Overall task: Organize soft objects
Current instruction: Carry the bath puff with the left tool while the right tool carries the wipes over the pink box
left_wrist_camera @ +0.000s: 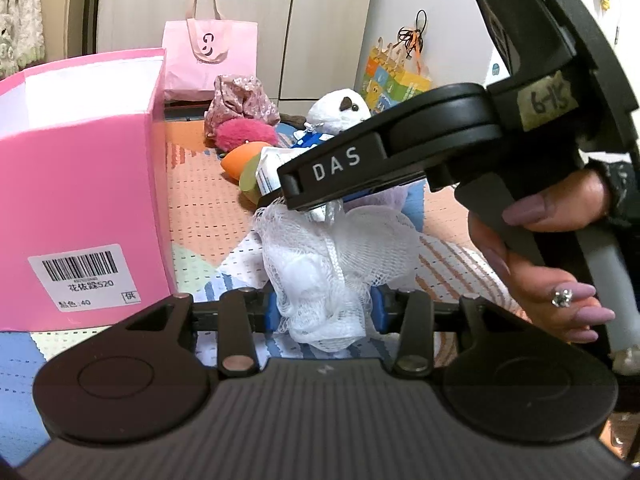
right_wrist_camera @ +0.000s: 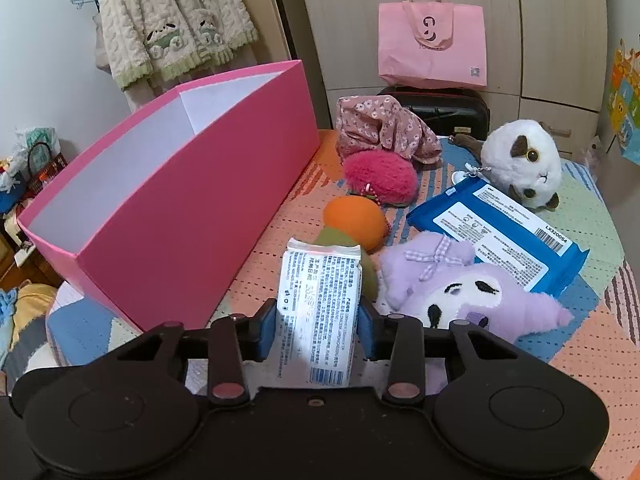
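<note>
My left gripper (left_wrist_camera: 326,306) is shut on a white mesh bath puff (left_wrist_camera: 336,264), held above the patterned mat. My right gripper (right_wrist_camera: 318,324) is shut on a white tissue packet (right_wrist_camera: 318,312); its black body also crosses the left wrist view (left_wrist_camera: 360,168). The open pink box (right_wrist_camera: 172,208) stands to the left and also shows in the left wrist view (left_wrist_camera: 80,180). On the mat lie a purple plush (right_wrist_camera: 460,292), an orange plush (right_wrist_camera: 354,220), a magenta fuzzy pouch (right_wrist_camera: 380,176), a blue wipes pack (right_wrist_camera: 500,232), a white cat plush (right_wrist_camera: 524,164) and a floral cloth (right_wrist_camera: 380,128).
A pink tote bag (right_wrist_camera: 432,44) leans on the wardrobe behind a black case (right_wrist_camera: 440,108). A cream knit garment (right_wrist_camera: 172,20) hangs at the back left. A colourful bag (left_wrist_camera: 396,80) hangs at the right. The mat's edge (right_wrist_camera: 616,240) curves at the right.
</note>
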A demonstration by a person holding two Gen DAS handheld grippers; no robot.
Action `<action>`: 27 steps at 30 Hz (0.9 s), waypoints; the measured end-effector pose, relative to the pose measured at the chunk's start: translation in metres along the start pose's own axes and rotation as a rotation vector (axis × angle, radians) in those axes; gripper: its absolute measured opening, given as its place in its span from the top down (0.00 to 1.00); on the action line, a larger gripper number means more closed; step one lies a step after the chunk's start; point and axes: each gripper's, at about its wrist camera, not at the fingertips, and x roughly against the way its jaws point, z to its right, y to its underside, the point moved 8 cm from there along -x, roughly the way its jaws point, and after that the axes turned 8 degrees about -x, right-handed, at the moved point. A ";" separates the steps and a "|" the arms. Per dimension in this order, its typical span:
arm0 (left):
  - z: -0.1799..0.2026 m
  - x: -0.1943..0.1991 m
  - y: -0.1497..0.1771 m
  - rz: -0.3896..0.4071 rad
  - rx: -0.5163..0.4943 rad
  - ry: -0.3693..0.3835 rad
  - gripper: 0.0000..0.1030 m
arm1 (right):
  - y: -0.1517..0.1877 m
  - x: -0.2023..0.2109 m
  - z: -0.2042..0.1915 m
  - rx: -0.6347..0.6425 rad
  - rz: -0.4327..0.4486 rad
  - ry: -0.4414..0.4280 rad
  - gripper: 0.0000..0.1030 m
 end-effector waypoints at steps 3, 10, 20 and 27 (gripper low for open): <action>-0.003 0.007 0.000 0.001 0.011 0.012 0.61 | -0.005 0.008 0.002 0.006 0.036 0.018 0.56; -0.015 0.021 -0.005 0.001 0.015 0.008 0.62 | -0.012 0.026 0.004 0.017 0.076 0.031 0.56; -0.017 0.039 -0.005 -0.075 0.010 0.038 0.62 | -0.002 0.055 -0.016 0.071 0.043 0.004 0.56; -0.020 0.058 0.004 -0.136 -0.022 0.058 0.62 | 0.011 0.077 -0.040 0.127 -0.010 -0.024 0.56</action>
